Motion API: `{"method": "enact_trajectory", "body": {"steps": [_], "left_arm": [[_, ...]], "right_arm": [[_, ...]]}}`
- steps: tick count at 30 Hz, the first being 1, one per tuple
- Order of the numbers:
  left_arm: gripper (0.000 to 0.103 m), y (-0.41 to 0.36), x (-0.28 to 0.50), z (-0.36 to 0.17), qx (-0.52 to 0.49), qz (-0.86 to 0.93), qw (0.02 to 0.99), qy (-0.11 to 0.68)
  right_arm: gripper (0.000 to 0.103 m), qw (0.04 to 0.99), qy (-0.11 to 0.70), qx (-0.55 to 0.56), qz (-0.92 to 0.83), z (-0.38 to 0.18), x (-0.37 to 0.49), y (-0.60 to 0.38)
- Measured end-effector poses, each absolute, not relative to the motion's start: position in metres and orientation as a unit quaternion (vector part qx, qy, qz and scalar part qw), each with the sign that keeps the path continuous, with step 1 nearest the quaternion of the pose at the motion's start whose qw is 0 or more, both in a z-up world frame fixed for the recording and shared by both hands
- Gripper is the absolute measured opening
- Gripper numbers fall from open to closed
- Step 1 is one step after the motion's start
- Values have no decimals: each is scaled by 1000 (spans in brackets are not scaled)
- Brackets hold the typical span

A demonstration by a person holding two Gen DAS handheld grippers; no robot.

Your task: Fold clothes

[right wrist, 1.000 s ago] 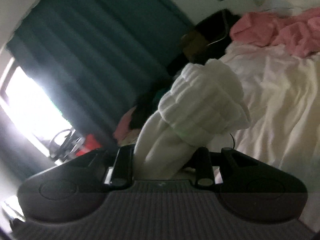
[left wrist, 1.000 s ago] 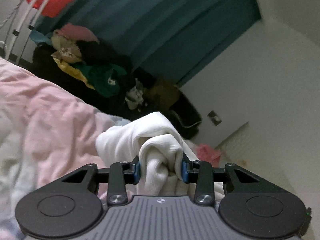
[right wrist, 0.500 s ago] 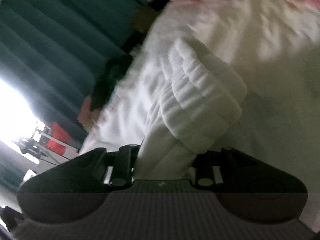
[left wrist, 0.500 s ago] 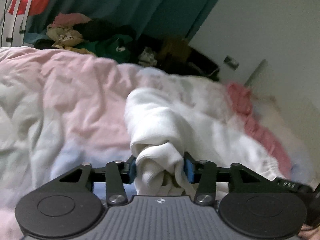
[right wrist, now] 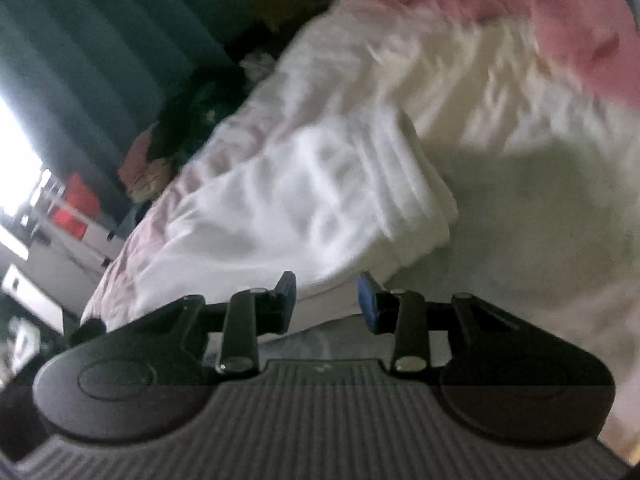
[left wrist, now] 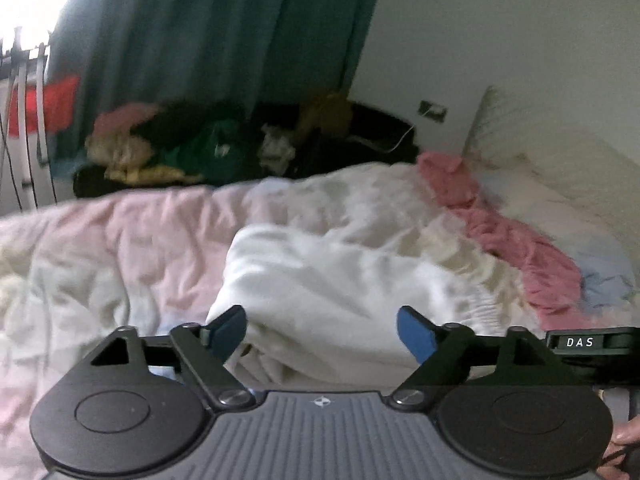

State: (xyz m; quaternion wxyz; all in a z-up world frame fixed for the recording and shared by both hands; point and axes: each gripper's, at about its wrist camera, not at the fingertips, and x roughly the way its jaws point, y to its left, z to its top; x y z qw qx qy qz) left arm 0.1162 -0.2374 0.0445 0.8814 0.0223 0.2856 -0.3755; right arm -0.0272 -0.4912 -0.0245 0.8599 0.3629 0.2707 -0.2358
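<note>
A: Left wrist view: left gripper (left wrist: 322,330) had just been opening, jaws wide, pads clear of the white garment (left wrist: 340,280), which lay between them on the bed (left wrist: 120,240).

B: Right wrist cam?

A: Right gripper (right wrist: 326,300) had been opening too, partly apart; garment (right wrist: 304,200) lay just ahead, nothing gripped. Pink cloth (right wrist: 560,20) lay further back.

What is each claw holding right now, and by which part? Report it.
Nothing. The left claw has just opened wide, and the white garment lies loose on the bed. The right claw has been opening too; its pads stand clear of the cloth.
</note>
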Motion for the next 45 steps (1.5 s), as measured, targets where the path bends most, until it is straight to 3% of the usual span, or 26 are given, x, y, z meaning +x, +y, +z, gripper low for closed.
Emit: {"method": "enact_trajectory", "body": {"steps": [1,3,5,13,24,45], "left_arm": [[94,-233,104,54,25,-377,884,277],[100,-224,80,72,30,-379,887,261],[102,-212,55,87,38,-382,890,245],[103,-154,-28,125,30,-383,905,182],[103,-93,-102,129,47,-339,932,121],[103,-59,-104,94,13,-308,945,112]], "right_arm": [[39,870,265,348,-228,-13,-35,-484],[55,886,251,325,-217,10,-51,-473],[93,900,235,297,-216,32,-62,-457],[91,941,195,205,-185,83,-121,-382],[91,962,135,146,-189,78,-167,-313],[91,970,114,32,-212,29,-156,-261]]}}
